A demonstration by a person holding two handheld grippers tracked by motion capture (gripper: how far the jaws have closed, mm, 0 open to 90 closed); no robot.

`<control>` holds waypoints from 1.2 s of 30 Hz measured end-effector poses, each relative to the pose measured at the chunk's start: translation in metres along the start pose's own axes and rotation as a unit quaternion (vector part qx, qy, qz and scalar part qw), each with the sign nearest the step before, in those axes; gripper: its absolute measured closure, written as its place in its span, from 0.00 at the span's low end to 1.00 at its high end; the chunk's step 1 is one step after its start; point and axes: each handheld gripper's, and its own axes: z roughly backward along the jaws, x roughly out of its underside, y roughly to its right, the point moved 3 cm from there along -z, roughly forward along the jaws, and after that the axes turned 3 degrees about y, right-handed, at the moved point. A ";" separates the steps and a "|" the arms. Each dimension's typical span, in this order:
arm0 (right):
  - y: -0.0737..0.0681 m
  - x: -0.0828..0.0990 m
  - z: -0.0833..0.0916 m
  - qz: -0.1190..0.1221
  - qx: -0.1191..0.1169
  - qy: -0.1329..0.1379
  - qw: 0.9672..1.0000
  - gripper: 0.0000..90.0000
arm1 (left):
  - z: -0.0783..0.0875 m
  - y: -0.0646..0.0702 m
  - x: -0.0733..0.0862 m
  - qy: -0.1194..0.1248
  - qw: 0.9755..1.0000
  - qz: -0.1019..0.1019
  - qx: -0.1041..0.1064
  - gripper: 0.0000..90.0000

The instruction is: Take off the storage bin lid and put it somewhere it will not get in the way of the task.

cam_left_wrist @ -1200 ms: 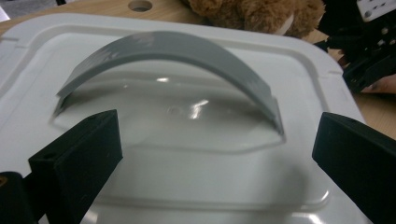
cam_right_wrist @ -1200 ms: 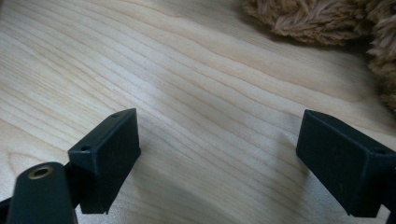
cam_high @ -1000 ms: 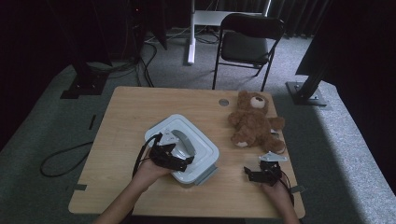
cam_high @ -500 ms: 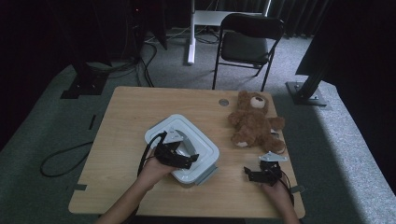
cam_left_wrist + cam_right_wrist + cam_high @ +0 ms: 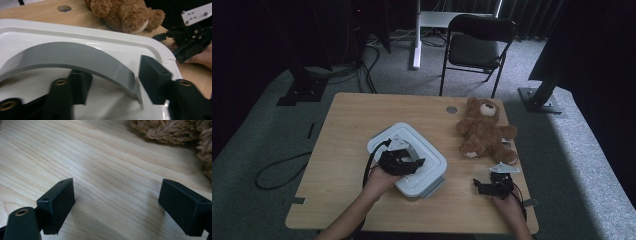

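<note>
A white lidded container [image 5: 432, 156] lies mid-table, with a grey arched handle [image 5: 75, 55] on its lid [image 5: 125, 47]. My left gripper [image 5: 411, 162] reaches over the lid, and its jaws have just been closing around that handle. In the left gripper view the handle runs between the two pads of my left gripper [image 5: 115, 80]; a sliver of gap shows beside the right pad [image 5: 152, 77]. A brown teddy bear [image 5: 484, 131] lies at the right of the table. My right gripper [image 5: 478, 187] rests open near the front edge, with bare wood between the jaws of my right gripper [image 5: 117, 202].
The wooden table [image 5: 347, 130] has a round cable hole [image 5: 451, 109] near its far edge. The bear's fur [image 5: 175, 130] lies just beyond my right gripper. A black folding chair [image 5: 477, 45] stands behind the table, and a cable [image 5: 277, 170] lies on the floor at left.
The left gripper's jaws have narrowed around the lid's handle, and the hand has shifted slightly over the container. The right gripper has stayed put.
</note>
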 end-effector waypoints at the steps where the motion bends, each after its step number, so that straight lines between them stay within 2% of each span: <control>1: 0.000 0.000 0.000 0.000 0.000 0.000 1.000 0.14 | 0.000 0.000 0.000 0.000 1.000 0.002 0.000 0.57; 8: 0.000 0.000 0.000 0.000 0.000 0.000 1.000 0.14 | 0.002 0.000 0.001 0.006 1.000 0.012 0.012 0.66; 11: 0.000 0.000 0.000 0.000 0.000 0.000 1.000 0.14 | 0.004 0.003 0.000 0.007 1.000 0.002 0.019 0.67; 12: 0.000 0.000 0.000 0.000 0.000 0.000 1.000 0.14 | 0.006 0.006 -0.001 0.006 1.000 -0.008 0.019 0.67; 16: 0.000 0.000 0.000 0.000 0.000 0.000 1.000 0.14 | 0.008 0.008 -0.002 0.007 1.000 -0.011 0.023 0.68; 17: 0.000 0.000 0.000 0.000 0.000 0.000 1.000 0.14 | 0.014 0.008 -0.005 0.011 0.999 -0.011 0.035 0.68; 20: 0.000 0.000 0.000 0.000 0.000 0.000 1.000 0.14 | 0.022 0.009 -0.009 0.019 0.999 -0.019 0.031 0.68; 22: 0.000 0.000 0.000 0.000 0.000 0.000 1.000 0.14 | 0.022 0.009 -0.009 0.019 0.999 -0.019 0.031 0.68; 23: 0.000 0.000 0.000 0.000 0.000 0.000 1.000 0.14 | 0.031 0.009 -0.012 0.023 0.999 -0.023 0.027 0.68; 26: 0.000 0.000 0.000 0.000 0.000 -0.001 1.000 0.14 | 0.039 0.007 -0.014 0.026 0.999 -0.027 0.021 0.68; 28: 0.000 0.000 0.000 0.000 0.000 -0.001 1.000 0.14 | 0.039 0.007 -0.014 0.026 0.999 -0.027 0.021 0.68; 31: 0.000 0.000 0.000 0.000 0.000 -0.001 1.000 0.14 | 0.050 0.005 -0.014 0.026 0.999 -0.035 0.015 0.68; 36: 0.000 0.000 0.000 0.000 0.000 0.000 1.000 0.14 | 0.060 0.003 -0.010 0.027 0.999 -0.033 0.012 0.68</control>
